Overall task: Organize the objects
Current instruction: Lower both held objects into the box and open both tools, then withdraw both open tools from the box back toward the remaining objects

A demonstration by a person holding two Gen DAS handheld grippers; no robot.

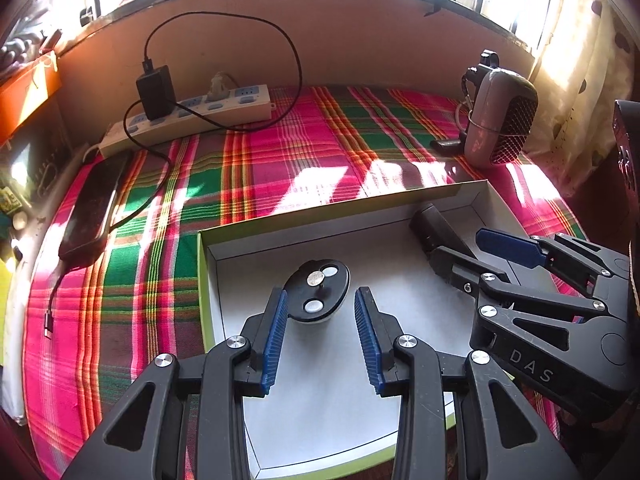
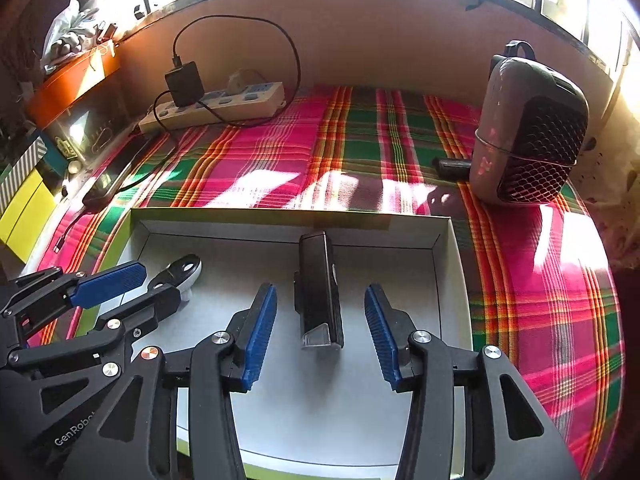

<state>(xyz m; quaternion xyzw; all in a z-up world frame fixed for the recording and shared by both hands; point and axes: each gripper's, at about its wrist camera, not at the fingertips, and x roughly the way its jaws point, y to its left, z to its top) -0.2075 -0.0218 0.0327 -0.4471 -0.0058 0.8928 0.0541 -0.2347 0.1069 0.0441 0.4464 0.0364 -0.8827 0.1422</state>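
White card lines the shallow box (image 2: 448, 256) with the green rim, which sits at the near edge of the desk (image 2: 520, 280) on its pink and green plaid cloth. Two things already lie in it: a black oval disc (image 1: 318, 292) with silver studs towards the box's left wall, and a black oblong device (image 2: 320, 296) lying lengthwise near the right wall, its far end close to the back wall.

The step looks like a release into the box. To finish it well, each gripper should back straight out along its own line, so no pad drags its item out of place, and lift clear of the rim before swinging off for the next object.

The right gripper (image 2: 320, 328) stands open, its blue pads apart on either side of the oblong device's near end and not pressing on it. The left gripper (image 1: 320, 332) is open too, with the disc just ahead of its tips; the left pad's tip looks very near the disc's edge, and I cannot tell whether it touches.
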